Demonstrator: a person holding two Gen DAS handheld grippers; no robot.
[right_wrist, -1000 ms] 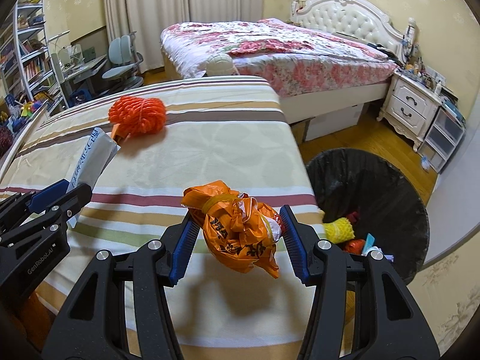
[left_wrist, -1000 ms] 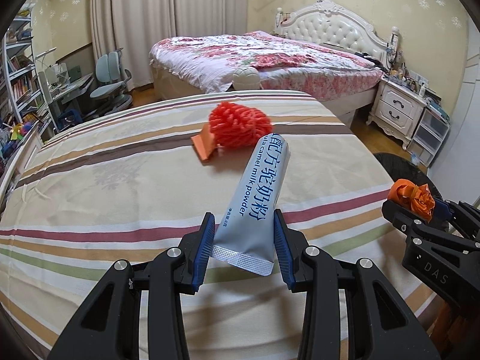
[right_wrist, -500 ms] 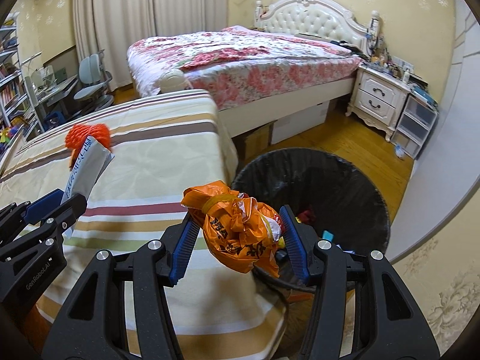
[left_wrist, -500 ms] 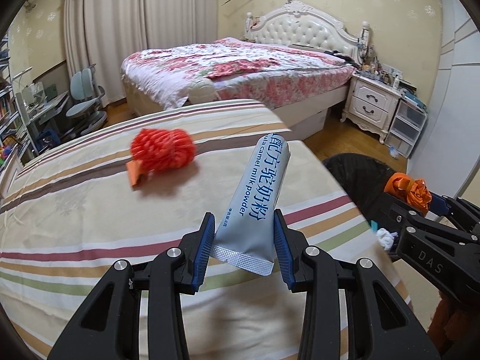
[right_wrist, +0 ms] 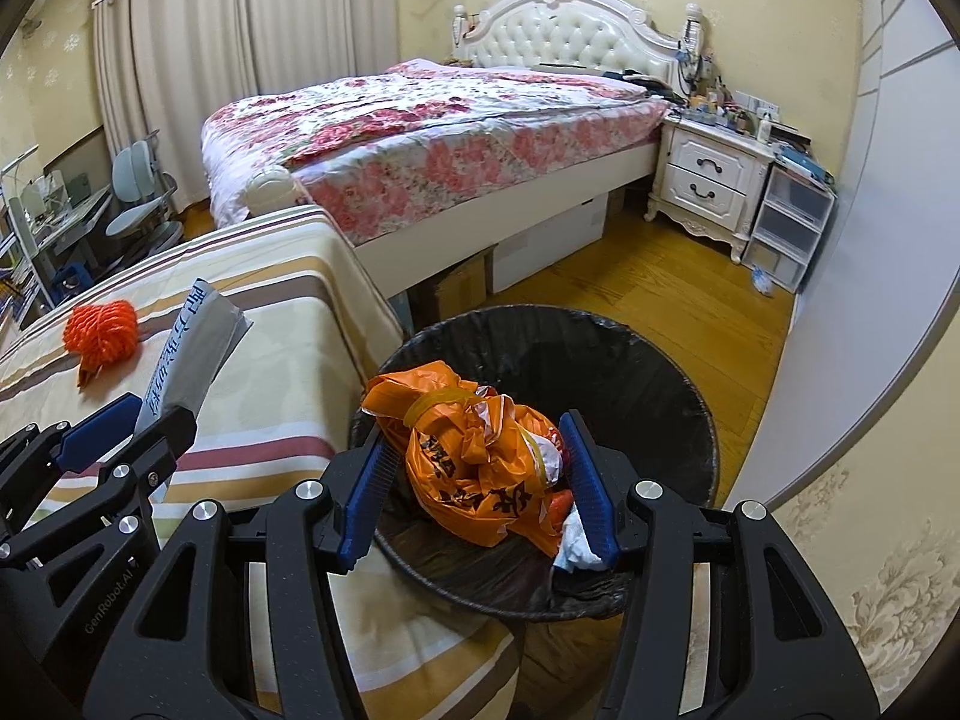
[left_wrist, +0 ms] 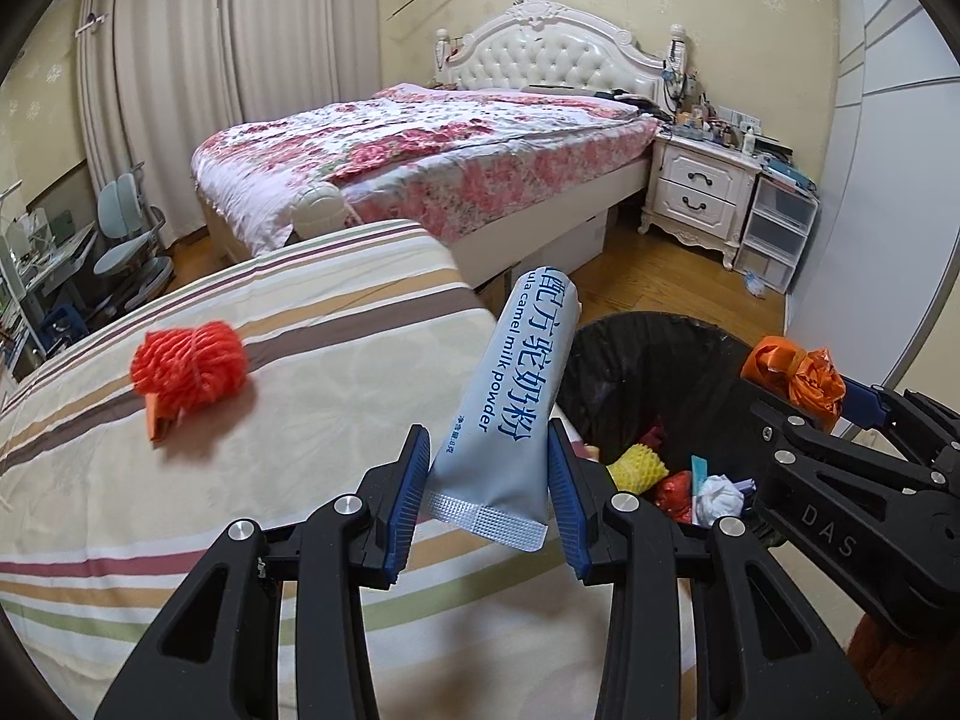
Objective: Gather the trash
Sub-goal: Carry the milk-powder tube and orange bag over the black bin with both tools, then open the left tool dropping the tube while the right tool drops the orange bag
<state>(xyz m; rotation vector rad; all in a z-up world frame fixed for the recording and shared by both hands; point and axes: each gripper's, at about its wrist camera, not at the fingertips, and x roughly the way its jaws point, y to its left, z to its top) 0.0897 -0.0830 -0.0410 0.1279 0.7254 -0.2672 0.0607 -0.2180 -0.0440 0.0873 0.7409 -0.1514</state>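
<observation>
My left gripper [left_wrist: 487, 501] is shut on a grey-blue camel milk powder sachet [left_wrist: 516, 396], which stands up between its blue pads at the striped bed's edge. That sachet [right_wrist: 180, 354] also shows at the left of the right wrist view. My right gripper [right_wrist: 477, 486] is shut on a crumpled orange plastic bag [right_wrist: 474, 462] and hangs over the black-lined trash bin [right_wrist: 630, 372]. In the left wrist view the bin [left_wrist: 636, 360] holds several scraps, and the orange bag [left_wrist: 798, 372] sits at its right. A red net ball [left_wrist: 189, 366] lies on the striped bed.
The striped bedspread [left_wrist: 270, 480] fills the left side. Beyond it stand a floral bed [left_wrist: 420, 162] with a white headboard, a white nightstand [left_wrist: 702, 192] and plastic drawers [left_wrist: 777, 234]. Wooden floor [right_wrist: 630, 294] lies around the bin; a pale wall [right_wrist: 870, 270] is close on the right.
Both grippers have swung right from over the striped bed to the bin, each keeping its load. The red net ball stayed on the bed and now sits further left in both views.
</observation>
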